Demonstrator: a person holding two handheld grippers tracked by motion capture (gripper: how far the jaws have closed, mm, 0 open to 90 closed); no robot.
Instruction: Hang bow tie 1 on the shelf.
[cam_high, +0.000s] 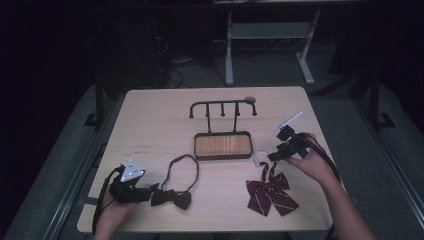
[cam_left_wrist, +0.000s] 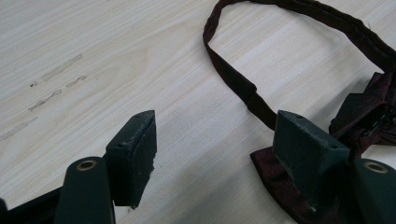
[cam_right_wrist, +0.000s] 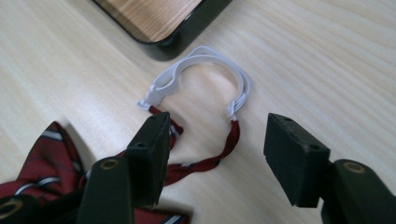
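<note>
Approach step, probably for hanging on the rack. Left claw wide at dark bow tie; right claw wide over striped bow tie's white strap. Next: close on strap.

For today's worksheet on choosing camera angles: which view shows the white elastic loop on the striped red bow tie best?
The right gripper view: the white elastic loop lies close up between the open jaws, its join to the red cords clear. In the high view it is a faint pale curve beside the tray. The left gripper view looks at the dark bow tie.
</note>
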